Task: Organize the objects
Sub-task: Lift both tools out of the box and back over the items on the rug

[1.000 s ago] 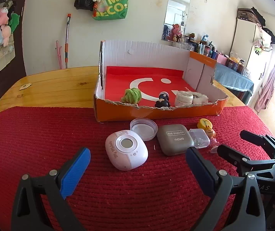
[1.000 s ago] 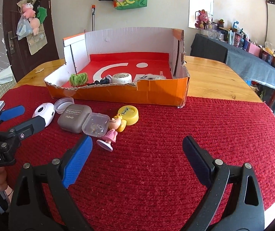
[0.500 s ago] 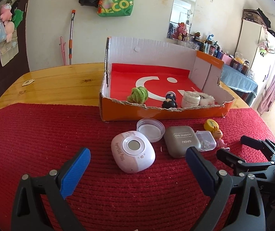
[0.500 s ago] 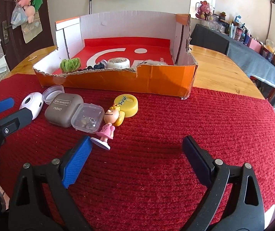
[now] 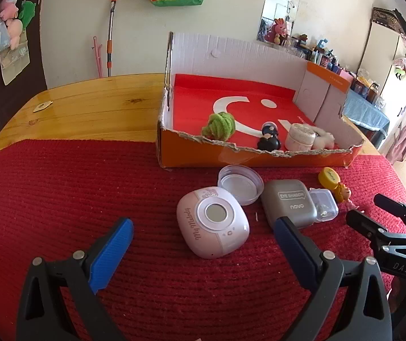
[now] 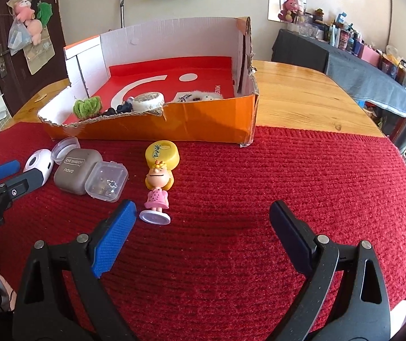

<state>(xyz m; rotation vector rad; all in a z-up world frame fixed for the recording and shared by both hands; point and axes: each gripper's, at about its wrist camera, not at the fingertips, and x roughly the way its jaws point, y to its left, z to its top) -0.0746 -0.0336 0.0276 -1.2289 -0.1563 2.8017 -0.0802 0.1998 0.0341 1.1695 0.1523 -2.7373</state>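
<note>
Left wrist view: "My Melody" pink case (image 5: pixel 213 225), "EYE SHADOW novo" compact (image 5: pixel 288 202), both claws gaping, empty

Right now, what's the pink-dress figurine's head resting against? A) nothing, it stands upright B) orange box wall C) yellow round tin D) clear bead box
C: the figurine lies on its back on the red mat, its head against the yellow round tin, clear of the bead box.
</note>
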